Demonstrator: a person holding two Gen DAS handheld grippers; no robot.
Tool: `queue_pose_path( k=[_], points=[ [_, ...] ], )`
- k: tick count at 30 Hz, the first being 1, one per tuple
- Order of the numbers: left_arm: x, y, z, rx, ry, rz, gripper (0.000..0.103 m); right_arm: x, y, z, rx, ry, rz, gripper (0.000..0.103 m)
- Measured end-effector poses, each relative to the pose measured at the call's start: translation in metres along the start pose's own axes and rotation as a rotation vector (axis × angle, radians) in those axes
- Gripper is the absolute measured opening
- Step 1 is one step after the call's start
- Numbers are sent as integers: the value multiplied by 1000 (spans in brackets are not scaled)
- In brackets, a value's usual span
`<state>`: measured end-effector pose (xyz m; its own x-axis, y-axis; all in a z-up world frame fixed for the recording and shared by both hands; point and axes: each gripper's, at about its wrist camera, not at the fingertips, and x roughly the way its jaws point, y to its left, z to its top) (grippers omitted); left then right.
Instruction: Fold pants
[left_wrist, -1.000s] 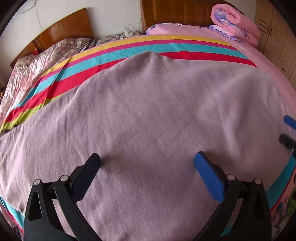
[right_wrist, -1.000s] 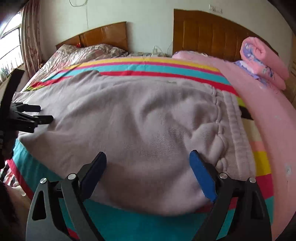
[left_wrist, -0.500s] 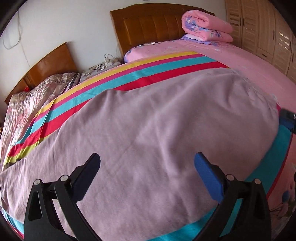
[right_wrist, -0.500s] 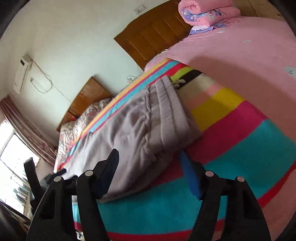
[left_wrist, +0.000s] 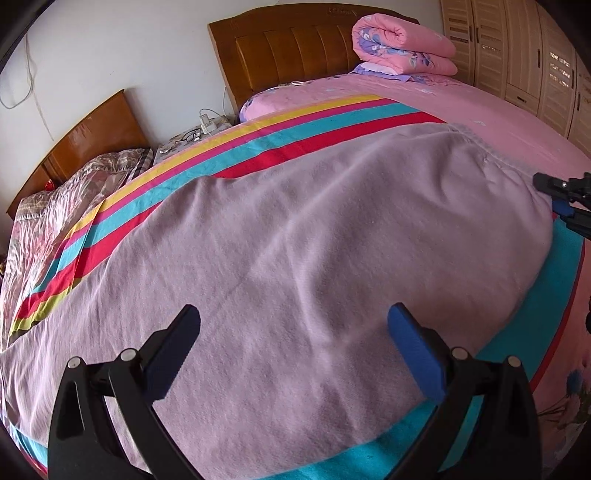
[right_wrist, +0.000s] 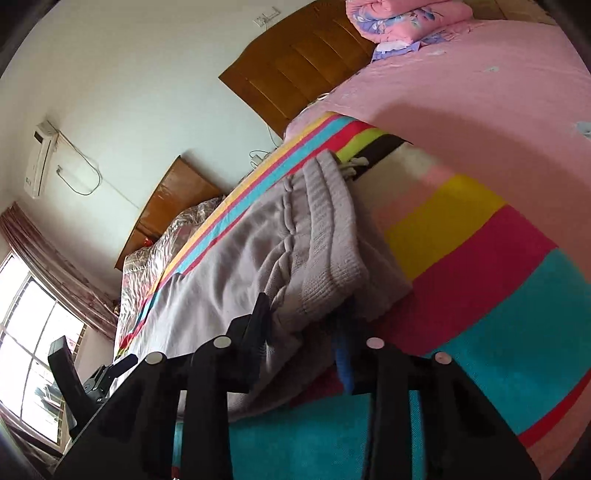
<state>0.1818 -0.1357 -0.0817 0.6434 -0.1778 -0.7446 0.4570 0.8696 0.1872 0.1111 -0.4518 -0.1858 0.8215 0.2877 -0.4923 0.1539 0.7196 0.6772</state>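
Mauve knit, thick and soft: your pants (left_wrist: 295, 236) lie spread along the near edge of the bed (left_wrist: 480, 110), on the striped blanket (left_wrist: 280, 129), with the waistband (right_wrist: 325, 221) toward the right end and the legs running off to the left. They look flat and mostly smooth, with only shallow creases across the middle. The waistband is ribbed and bunches a little where it gathers. From how the cloth lies, the pants seem already doubled leg on leg, though you cannot be sure of that from these views; no crosswise fold shows, so by my judgement most of the folding is left.

Your right gripper (right_wrist: 306, 332) is at the waistband's near corner, its fingers drawn in on the cloth there; it looks clamped on the pants, with fabric pinched between the dark finger and the blue one. Your left gripper (left_wrist: 291, 332) hangs over the middle of the pants near the bed's front edge, fingers wide apart and holding nothing.

What remains, as I read it, is carrying the waist end over toward the leg ends and squaring the stack.
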Motion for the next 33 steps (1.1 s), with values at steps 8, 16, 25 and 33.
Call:
queue_pose_path(
  k=[8,16,25,33],
  points=[
    [-6,1,2,17,-26,1,102,-8,-3,-2,10,-35,-76,12],
    [-3,7,-4,20,-9,-15,102,-8,-5,-1,56,-64,-86,11],
    [-14,39,-13,-29,-39,-22,102,-28,23,6,2,-135,-350,75],
    [-17,135,-32,-282,-40,23,102,38,174,-16,-423,-6,-190,79]
  ],
)
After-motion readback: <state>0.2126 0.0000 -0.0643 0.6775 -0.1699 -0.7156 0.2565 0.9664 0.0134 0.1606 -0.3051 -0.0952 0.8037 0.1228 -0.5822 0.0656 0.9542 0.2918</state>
